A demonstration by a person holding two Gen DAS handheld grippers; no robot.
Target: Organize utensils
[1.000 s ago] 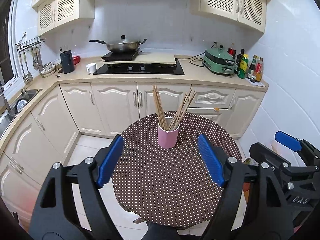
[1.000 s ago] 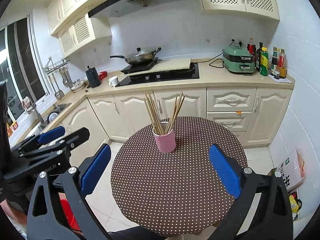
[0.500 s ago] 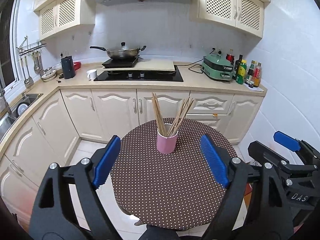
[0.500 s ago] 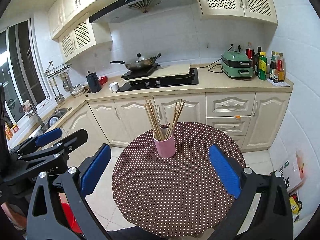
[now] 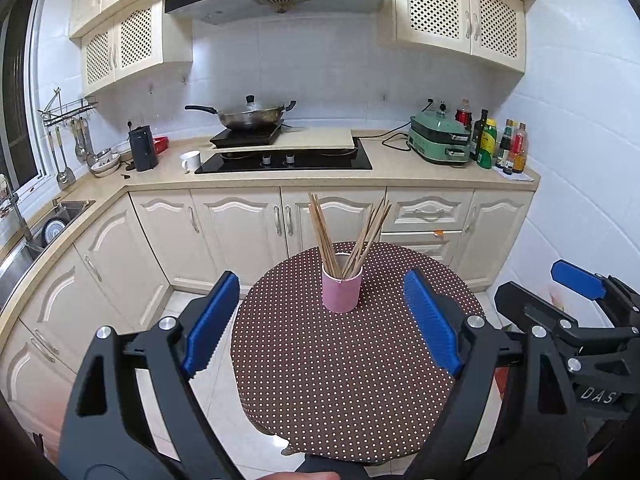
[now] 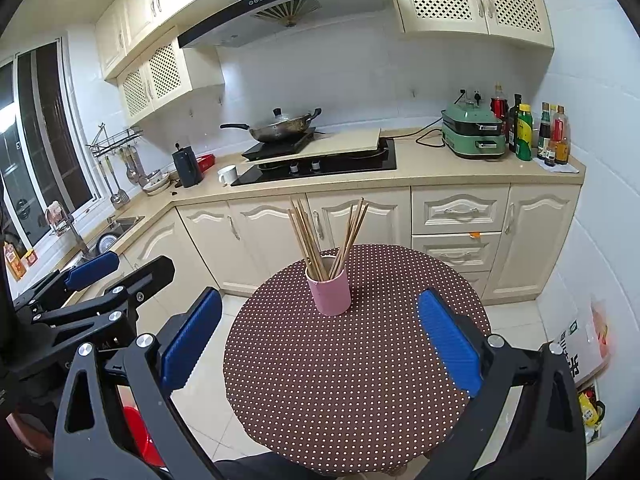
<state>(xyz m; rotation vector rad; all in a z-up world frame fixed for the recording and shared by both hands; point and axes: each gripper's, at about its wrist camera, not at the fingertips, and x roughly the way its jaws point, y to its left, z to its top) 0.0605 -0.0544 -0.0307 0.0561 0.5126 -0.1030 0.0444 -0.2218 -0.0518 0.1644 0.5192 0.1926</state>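
standing upright: slim wooden chopsticks (image 5: 345, 236) in smooth pink cylindrical cup (image 5: 342, 293), round polka-dot table (image 5: 352, 364); left hand-held gripper (image 5: 320, 322), right hand-held gripper (image 6: 320, 342) wide apart, empty.

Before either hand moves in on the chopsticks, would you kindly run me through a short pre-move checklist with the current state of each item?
1. Left tongs open and empty: ok, nothing sits between the blue pads.
2. Right tongs open and empty: ok.
3. Pink cup upright on the polka-dot table: ok.
4. Chopsticks all standing in the cup: ok, in two fanned bunches, none lying on the table.
5. Path from both tongs to the cup clear: ok, only bare tablecloth lies between.
6. Chopsticks sorted or paired: cannot tell from these views.
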